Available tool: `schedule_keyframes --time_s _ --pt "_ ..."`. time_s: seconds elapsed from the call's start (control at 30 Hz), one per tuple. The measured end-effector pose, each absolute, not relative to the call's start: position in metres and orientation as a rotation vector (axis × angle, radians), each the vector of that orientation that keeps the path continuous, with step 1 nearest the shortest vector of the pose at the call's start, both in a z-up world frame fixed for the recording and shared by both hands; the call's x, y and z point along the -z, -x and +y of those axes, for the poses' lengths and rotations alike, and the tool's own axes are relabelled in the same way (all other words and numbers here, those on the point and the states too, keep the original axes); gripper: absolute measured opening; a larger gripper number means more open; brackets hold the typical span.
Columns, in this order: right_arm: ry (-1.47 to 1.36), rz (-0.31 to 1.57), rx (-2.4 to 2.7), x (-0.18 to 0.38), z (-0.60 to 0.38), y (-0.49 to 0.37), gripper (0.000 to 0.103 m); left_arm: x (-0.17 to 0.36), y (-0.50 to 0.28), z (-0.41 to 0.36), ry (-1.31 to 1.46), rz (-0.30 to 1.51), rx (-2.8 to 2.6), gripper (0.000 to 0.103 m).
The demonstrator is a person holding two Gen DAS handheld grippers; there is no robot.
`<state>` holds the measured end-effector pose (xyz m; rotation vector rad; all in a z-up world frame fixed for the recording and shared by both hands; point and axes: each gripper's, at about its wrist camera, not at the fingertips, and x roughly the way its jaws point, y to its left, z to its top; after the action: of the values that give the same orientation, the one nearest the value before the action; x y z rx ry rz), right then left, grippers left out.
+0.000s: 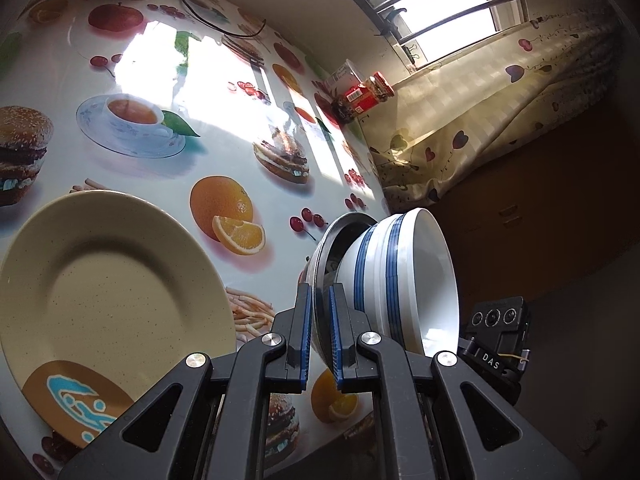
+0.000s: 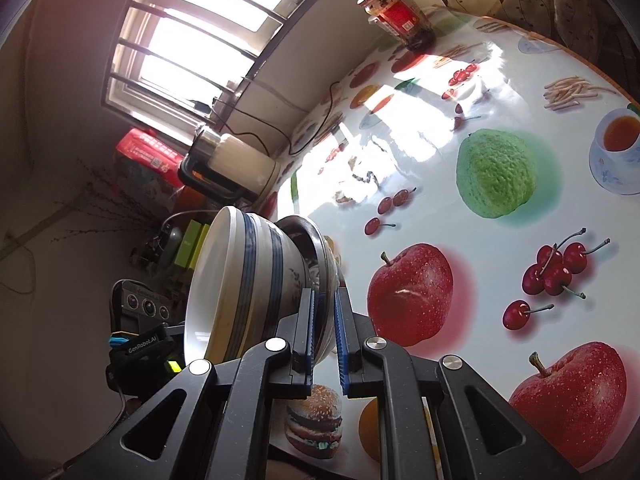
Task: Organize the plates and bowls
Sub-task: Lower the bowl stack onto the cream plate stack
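Left claw: the left claw [image 1: 320,334] was pinched on the rim of a dark-rimmed bowl [image 1: 320,276], one pad on each side of the rim.
Right claw: the right claw [image 2: 325,340] was pinched on the other side of the same bowl's rim [image 2: 326,280].
Stack: two white bowls with blue stripes [image 1: 400,280] were seen sitting inside the dark-rimmed bowl, just past the claw tips. All three were carried as one stack.
Where the stack was: it was held right in front of both claws, up off the table [image 1: 224,92], and it looked tipped on its side in both views.
Plate: a cream plate [image 1: 108,280] was lying flat on the table, to the left of the left claw and close to it. It was not touched.
Done so far: the bowls were already nested together, it seems.
Left to do: the stack was not set down yet. A spot for it was probably still needed, maybe on the plate or beside it.
Other things: a jar [image 2: 396,14] and a kettle [image 2: 236,164] were standing far ahead of the right claw, well apart from the bowls.
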<state>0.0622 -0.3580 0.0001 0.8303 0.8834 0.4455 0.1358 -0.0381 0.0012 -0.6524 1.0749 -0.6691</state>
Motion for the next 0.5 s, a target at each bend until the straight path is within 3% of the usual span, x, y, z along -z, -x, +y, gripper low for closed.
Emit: schedule_keyframes --time_s 0.5 --pt "-0.786 0.923 -0.5 -0.003 -0.324 -0.078 0.01 -0.003 -0.127 -0.005 0.68 1.046 0.609 0.008"
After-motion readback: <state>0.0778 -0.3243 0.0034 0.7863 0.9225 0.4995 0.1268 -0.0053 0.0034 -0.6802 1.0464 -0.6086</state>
